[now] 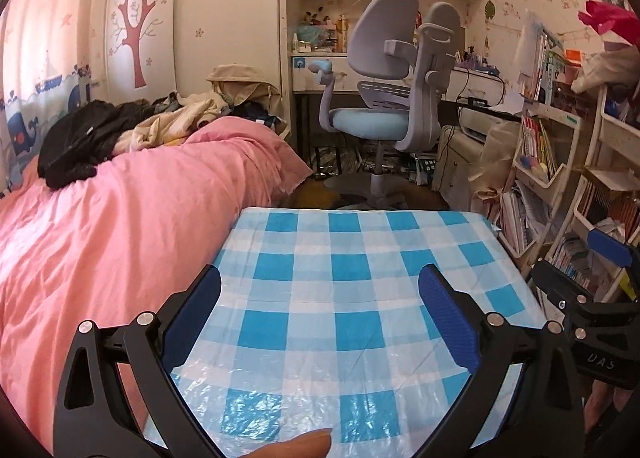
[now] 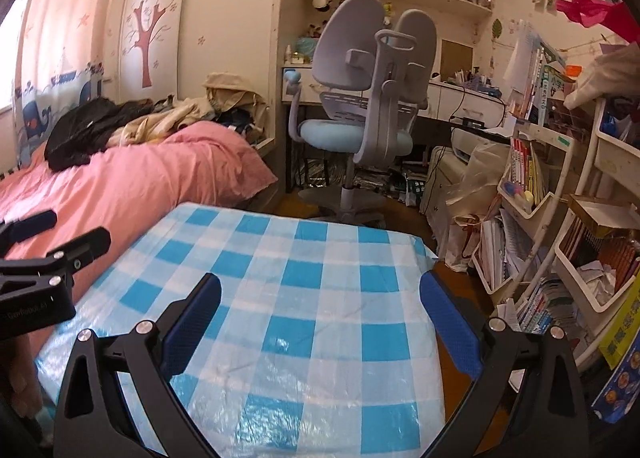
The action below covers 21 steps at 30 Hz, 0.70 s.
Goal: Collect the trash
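At far left, a pink bedspread carries dark clothes. The left gripper and right gripper both hover spread over the blue-checked plastic tablecloth; no trash shows on it. "UAS" is readable on the right gripper's body. Bookshelves stand right.

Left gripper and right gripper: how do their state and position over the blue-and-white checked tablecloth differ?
The left gripper hangs over the blue-and-white checked tablecloth on the side of the pink bed cover; the right gripper is on the side of the cluttered white bookshelf. Both are open and hold nothing. No trash shows on the cloth.
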Available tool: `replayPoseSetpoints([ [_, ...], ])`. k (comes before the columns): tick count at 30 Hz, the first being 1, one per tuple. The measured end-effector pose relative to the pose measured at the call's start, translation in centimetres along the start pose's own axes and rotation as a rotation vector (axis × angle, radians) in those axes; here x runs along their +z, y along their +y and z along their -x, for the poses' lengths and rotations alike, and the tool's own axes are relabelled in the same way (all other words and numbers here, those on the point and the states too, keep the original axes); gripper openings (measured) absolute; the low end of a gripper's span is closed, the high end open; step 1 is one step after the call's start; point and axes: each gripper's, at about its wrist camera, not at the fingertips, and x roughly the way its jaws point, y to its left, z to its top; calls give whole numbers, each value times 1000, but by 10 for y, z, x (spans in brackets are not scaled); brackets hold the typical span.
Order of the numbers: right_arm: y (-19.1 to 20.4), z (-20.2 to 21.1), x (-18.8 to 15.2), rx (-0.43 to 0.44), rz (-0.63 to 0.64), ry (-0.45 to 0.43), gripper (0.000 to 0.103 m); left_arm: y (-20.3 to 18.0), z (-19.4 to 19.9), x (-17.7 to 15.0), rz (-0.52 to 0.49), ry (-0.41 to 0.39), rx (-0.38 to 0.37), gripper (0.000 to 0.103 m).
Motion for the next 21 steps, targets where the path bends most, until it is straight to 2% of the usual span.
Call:
replayPoseSetpoints([
  [9,4,3,7,12,11,-11,95,-10,7,3,-28,-13,-27,96],
  [21,4,-4,13,28,21,-21,95,-5,-1,8,-20,-3,-3,96],
])
